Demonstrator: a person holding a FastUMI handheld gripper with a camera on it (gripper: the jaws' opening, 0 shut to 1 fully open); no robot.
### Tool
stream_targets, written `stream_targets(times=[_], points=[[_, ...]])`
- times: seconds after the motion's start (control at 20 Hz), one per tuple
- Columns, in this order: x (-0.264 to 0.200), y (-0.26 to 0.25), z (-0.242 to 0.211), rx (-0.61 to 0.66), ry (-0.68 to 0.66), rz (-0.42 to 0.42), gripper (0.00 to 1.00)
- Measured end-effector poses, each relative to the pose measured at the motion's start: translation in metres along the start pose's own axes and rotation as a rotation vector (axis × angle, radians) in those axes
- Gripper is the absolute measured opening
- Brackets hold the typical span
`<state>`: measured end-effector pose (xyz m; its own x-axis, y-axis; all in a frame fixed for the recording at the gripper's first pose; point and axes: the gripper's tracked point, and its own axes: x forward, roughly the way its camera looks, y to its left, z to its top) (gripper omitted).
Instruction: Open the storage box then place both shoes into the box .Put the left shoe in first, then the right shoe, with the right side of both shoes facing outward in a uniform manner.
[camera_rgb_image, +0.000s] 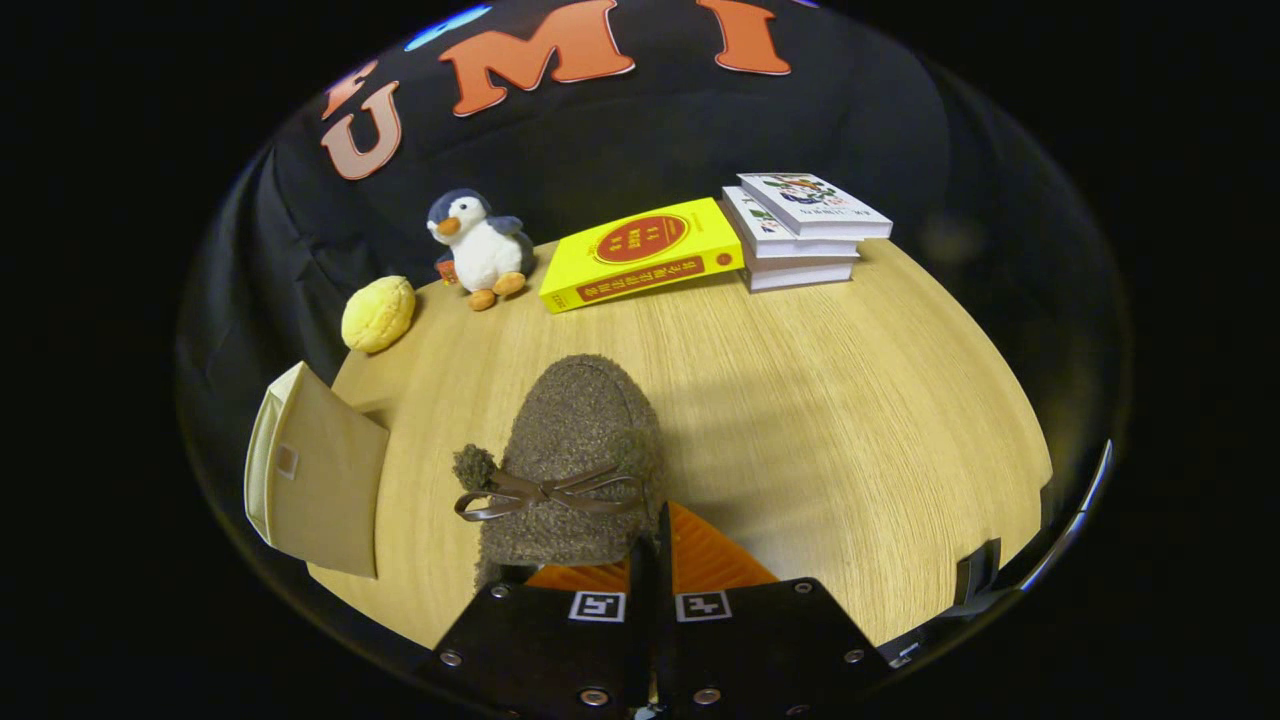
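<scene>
Gripper view shows 1 wooden table (820, 420) carrying 1 beige storage box (320, 480) left of the fingers, cut off at its far side, plus 4 books (720, 245), 1 plush penguin (478, 245) and 1 yellow bun-shaped toy (378, 313). 1 brown fuzzy shoe (575, 450) sits just ahead, heel hidden. The gripper (650, 560) looks pinched nearly closed at that heel; actual contact is hard to make out.

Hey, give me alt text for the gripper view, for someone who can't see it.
The gripper, its fingers closed together, holds a fuzzy brown shoe with a bow over a wooden table. A beige storage box stands beside the shoe; beyond are a yellow bun toy, plush penguin, yellow book and stacked books.
</scene>
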<state>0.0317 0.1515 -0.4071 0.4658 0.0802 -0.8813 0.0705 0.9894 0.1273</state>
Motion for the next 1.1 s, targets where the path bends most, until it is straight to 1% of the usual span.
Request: stream_targets(times=[0.15,0.25,0.45,0.65,1.1], points=[[-0.017,0.040,0.012,-0.043,-0.001,0.029,0.04],[-0.024,0.072,0.018,-0.062,0.000,0.062,0.04],[-0.038,0.129,0.023,-0.113,0.005,0.103,0.04],[-0.052,0.193,0.027,-0.141,0.015,0.166,0.04],[-0.061,0.342,0.029,-0.240,0.010,0.258,0.04]])
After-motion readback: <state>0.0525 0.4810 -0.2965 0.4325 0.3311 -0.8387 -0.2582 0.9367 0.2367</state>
